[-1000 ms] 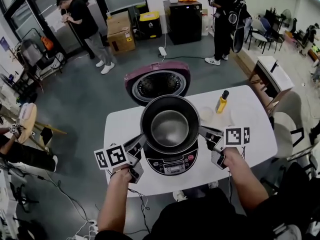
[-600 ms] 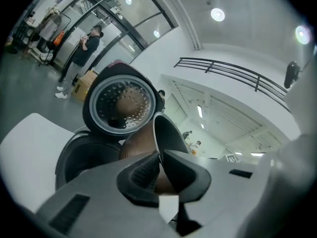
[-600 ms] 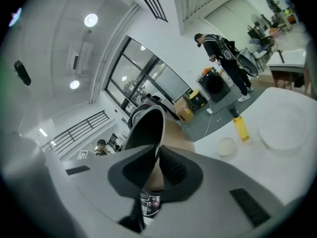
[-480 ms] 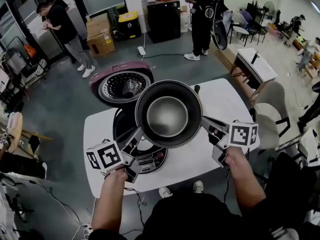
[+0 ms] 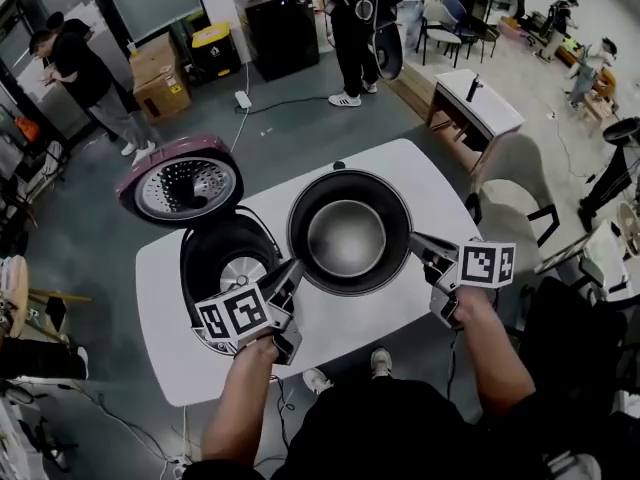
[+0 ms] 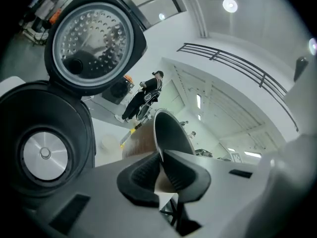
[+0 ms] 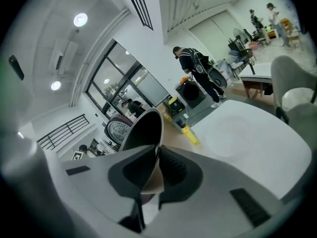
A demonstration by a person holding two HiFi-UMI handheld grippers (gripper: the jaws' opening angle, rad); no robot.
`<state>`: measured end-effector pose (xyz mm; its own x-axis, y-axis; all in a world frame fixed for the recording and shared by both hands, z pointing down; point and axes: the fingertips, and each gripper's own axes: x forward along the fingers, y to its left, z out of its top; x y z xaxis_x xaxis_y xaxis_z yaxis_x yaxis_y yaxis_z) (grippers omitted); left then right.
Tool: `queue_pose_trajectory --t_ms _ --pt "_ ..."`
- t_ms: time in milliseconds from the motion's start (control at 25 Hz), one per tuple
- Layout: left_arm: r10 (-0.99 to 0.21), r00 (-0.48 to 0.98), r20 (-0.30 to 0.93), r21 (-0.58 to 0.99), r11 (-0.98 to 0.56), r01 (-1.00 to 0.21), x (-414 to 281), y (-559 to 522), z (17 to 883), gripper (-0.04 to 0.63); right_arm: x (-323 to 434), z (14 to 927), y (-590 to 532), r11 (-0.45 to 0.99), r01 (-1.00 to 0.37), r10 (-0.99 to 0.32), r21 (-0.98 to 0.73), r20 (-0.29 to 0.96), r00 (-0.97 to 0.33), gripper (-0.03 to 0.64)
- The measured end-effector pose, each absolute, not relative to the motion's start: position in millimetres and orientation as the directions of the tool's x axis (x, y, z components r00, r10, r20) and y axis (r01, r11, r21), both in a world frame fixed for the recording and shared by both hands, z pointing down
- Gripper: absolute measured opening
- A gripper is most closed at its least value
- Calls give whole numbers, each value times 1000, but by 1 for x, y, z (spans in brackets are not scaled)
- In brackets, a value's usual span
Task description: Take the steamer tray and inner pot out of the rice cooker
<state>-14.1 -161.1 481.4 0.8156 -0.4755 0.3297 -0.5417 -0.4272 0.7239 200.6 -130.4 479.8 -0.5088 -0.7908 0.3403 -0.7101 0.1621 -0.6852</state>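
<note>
1. Left tongs and right tongs each pinch the rim of the inner pot — opposite sides, jaws nearly closed.
2. Keep both hands level and lower together, so the thin rim doesn't slip.
3. Pot — dark, round, empty, shiny bottom — hangs over the table, beside the open rice cooker.

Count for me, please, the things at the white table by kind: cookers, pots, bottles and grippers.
rice cooker: 1
inner pot: 1
yellow bottle: 1
grippers: 2, the left gripper and the right gripper, both clamped on the inner pot's rim
Total: 5
</note>
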Motion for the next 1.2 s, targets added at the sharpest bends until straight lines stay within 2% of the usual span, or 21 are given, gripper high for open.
queue_pose_trajectory --t_ms 280,760,1000,1080,1200 --pt "-440 790 427 742 -328 -584 27 -134 546 28 242 533 -108 81 -716 -747 -694 433 -505 25" --pt "-416 714 563 729 -156 -666 27 -97 639 26 244 632 -85 -2 -710 -618 -704 559 -553 23" --pt "-443 695 566 734 -113 -670 26 -93 658 29 243 658 -80 -23 -723 -590 -690 594 -548 28" --pt "-455 688 565 726 -121 -677 28 -92 657 37 246 658 -79 -9 -737 -599 -676 593 -537 31" --pt "-468 675 570 701 -151 -697 25 -90 645 91 259 651 -83 -19 -774 -645 -633 599 -474 47"
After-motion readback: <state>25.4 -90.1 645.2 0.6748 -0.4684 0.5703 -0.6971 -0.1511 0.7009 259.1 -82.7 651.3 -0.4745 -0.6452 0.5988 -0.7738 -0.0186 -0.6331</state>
